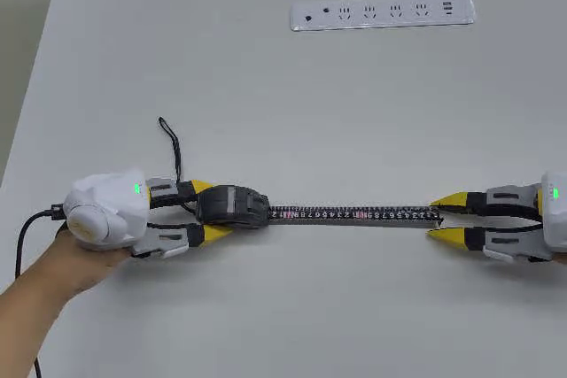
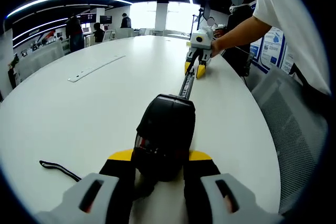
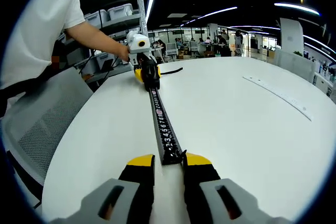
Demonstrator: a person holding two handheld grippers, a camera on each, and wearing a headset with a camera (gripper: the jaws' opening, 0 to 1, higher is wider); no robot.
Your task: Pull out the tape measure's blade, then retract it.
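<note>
A black tape measure case [image 1: 232,206] lies on the white table [image 1: 292,112], and my left gripper [image 1: 215,210] is shut on its sides; the case [image 2: 165,132] sits between the yellow fingertips [image 2: 122,155]. Its blade [image 1: 354,214] runs out flat to the right along the table. The blade's end [image 3: 170,153] lies between the yellow tips of my right gripper [image 3: 169,160], whose jaws stand slightly apart on either side of it. The right gripper [image 1: 434,219] is at the table's right.
A white power strip [image 1: 383,13] lies at the table's far side. The case's black wrist strap [image 1: 170,143] trails behind the left gripper. A cable [image 1: 27,236] hangs off the left edge. A person's chair [image 3: 47,124] stands beside the table.
</note>
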